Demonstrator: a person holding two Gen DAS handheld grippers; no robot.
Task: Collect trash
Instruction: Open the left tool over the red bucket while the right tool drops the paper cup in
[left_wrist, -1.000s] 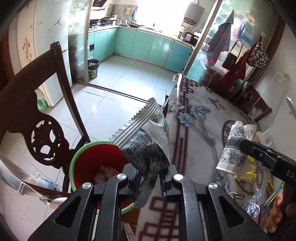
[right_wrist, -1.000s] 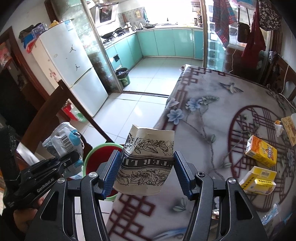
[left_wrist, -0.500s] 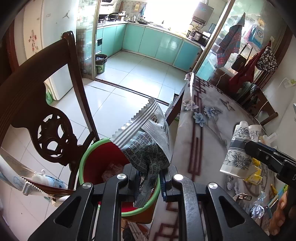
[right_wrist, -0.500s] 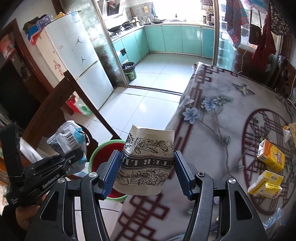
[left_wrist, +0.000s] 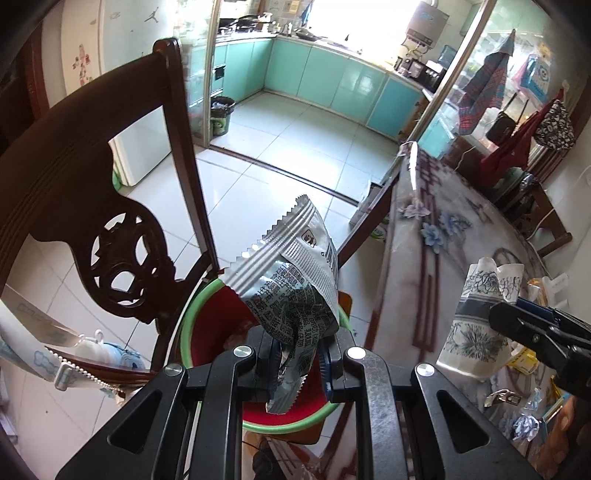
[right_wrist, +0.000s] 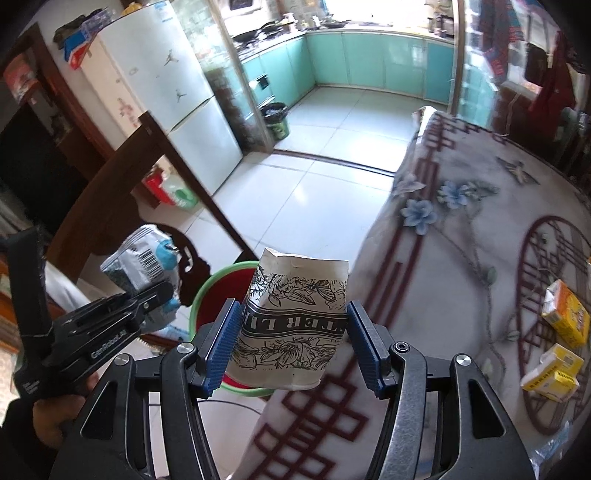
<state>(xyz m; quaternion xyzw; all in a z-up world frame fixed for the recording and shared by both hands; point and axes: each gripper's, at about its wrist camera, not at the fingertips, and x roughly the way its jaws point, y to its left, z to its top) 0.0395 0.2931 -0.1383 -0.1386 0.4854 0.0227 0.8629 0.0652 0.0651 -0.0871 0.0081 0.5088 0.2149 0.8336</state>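
My left gripper (left_wrist: 301, 360) is shut on a crumpled silver snack wrapper (left_wrist: 291, 284), held over a red bin with a green rim (left_wrist: 218, 325) on the floor beside the table. My right gripper (right_wrist: 293, 339) is shut on a squashed paper cup (right_wrist: 291, 325) with a black floral print, at the table's edge just right of the red bin (right_wrist: 214, 291). The paper cup (left_wrist: 476, 321) also shows at the right of the left wrist view, and the wrapper (right_wrist: 146, 260) at the left of the right wrist view. Some trash lies inside the bin.
A dark carved wooden chair (left_wrist: 92, 206) stands close to the left of the bin. The table (right_wrist: 461, 229) with a floral cloth carries yellow cartons (right_wrist: 567, 321) and small scraps (left_wrist: 524, 424). White tiled floor (left_wrist: 288, 147) runs toward the kitchen.
Both grippers have moved left and down toward the bin. The bin now lies right under the wrapper, and the chair back has come closer. Both grips are unchanged.
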